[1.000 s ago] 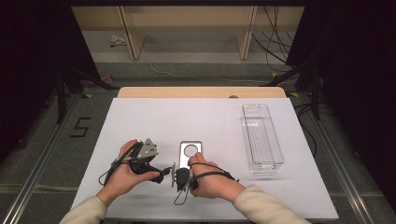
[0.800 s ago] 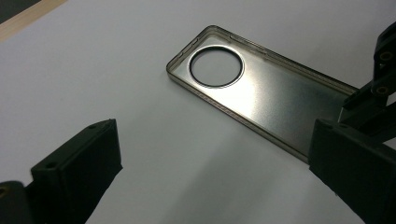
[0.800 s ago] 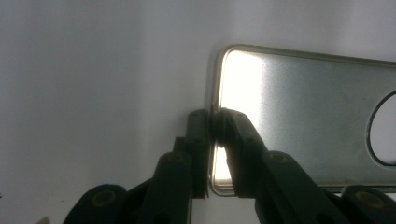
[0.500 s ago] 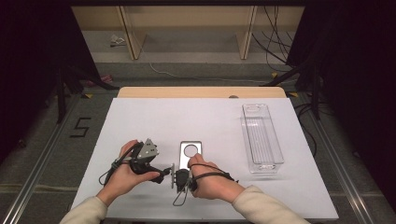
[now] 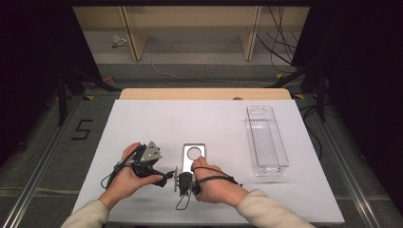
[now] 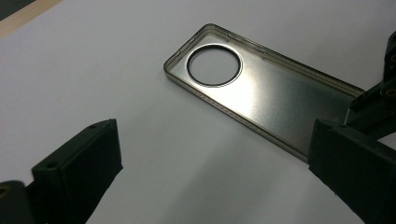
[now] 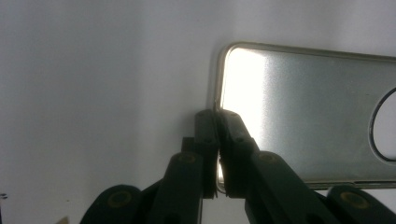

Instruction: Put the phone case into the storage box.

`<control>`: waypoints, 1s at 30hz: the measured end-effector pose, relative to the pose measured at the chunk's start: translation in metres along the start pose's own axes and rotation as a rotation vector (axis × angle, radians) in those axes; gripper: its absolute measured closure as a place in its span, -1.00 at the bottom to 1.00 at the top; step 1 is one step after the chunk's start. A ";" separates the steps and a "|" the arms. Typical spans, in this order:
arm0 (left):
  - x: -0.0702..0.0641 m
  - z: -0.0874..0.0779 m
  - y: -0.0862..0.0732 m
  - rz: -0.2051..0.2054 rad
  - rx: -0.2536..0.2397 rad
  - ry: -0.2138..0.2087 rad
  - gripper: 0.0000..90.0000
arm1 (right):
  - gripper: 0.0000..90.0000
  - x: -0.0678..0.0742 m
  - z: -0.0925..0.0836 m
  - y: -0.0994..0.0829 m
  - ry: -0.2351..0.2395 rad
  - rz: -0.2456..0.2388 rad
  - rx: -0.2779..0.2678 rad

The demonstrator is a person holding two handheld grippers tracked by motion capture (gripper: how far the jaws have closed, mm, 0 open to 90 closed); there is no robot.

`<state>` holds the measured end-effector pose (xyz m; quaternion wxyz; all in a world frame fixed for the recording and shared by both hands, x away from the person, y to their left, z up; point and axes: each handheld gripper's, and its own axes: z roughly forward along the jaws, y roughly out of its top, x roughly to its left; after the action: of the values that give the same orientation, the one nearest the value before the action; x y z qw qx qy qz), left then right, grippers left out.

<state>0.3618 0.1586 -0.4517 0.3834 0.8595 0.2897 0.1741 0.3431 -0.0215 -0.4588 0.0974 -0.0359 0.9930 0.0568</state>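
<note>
Floor marking apparently reads "5".

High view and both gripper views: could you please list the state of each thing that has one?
Silver metal phone case with round camera hole: flat on the table, hollow side up, near edge pinched.
Right gripper: shut on the case's rim.
Left gripper: open, holding nothing.
Clear plastic rectangular bin: upright, empty.
</note>
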 end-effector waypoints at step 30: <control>0.005 -0.004 0.000 -0.034 -0.022 0.038 -0.89 | 0.99 -0.002 -0.013 -0.014 -0.074 0.027 -0.084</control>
<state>0.3631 0.1637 -0.4485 0.3900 0.8468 0.3094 0.1870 0.3434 -0.0370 -0.4472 0.1318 -0.0242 0.9858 0.1012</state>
